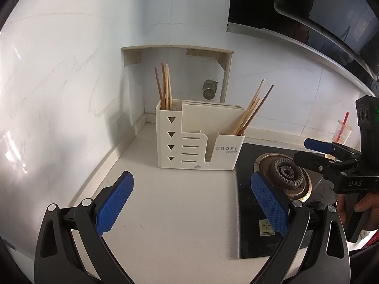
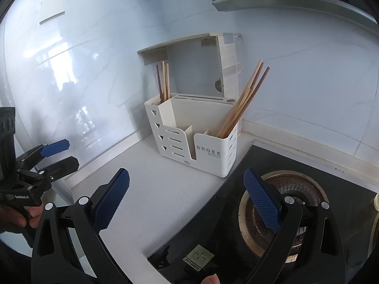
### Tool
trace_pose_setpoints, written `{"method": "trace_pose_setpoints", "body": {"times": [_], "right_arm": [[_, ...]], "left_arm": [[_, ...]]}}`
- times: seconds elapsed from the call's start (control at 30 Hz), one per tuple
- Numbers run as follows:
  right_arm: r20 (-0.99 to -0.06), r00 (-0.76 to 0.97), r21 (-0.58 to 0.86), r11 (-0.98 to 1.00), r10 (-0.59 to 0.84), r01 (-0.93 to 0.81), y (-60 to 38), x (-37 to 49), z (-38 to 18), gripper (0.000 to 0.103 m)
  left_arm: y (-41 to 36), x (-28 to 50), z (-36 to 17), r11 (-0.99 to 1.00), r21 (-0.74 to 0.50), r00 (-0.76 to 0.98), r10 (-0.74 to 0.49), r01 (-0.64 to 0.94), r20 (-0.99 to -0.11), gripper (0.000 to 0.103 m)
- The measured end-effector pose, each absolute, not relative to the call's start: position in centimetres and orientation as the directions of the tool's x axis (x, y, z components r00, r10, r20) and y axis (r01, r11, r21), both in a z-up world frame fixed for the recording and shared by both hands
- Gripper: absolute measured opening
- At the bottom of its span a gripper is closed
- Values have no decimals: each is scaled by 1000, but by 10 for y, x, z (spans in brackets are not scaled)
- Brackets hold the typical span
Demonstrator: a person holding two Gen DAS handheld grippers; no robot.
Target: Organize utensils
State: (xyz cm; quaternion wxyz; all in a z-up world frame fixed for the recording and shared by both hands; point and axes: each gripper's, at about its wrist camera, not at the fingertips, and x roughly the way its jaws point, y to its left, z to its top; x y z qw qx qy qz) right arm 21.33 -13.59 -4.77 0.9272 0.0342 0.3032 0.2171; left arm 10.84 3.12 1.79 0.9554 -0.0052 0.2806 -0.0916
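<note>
A cream utensil holder [image 1: 199,137] marked DROEE stands in the counter corner; it also shows in the right wrist view [image 2: 196,142]. Several wooden chopsticks [image 1: 164,87] stand upright in its tall left slot, and several more chopsticks [image 1: 252,111] lean right out of its right compartment. In the right wrist view they show on the left [image 2: 163,82] and on the right [image 2: 241,101]. My left gripper [image 1: 191,196] is open and empty over the counter in front of the holder. My right gripper [image 2: 187,194] is open and empty, over the counter and stove edge.
A black glass stove [image 1: 265,203] with a burner [image 1: 286,172] lies right of the holder. A cup with a red straw [image 1: 341,132] stands at far right. A wall niche [image 1: 177,75] sits behind the holder. Walls close the left and back.
</note>
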Motion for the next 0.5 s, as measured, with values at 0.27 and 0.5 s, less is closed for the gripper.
{"method": "trace_pose_setpoints", "body": {"times": [0.27,0.5], "right_arm": [[-539,731,174,904,419,-390,-135,213,-43,98],[-527,735,145,897,427,-417,-129,209,-41,98]], "left_arm": [[34,108,18,985,-76,832,-170,153,-528,97],[39,110,16,985,-85,830,-172,150,-531,97]]}}
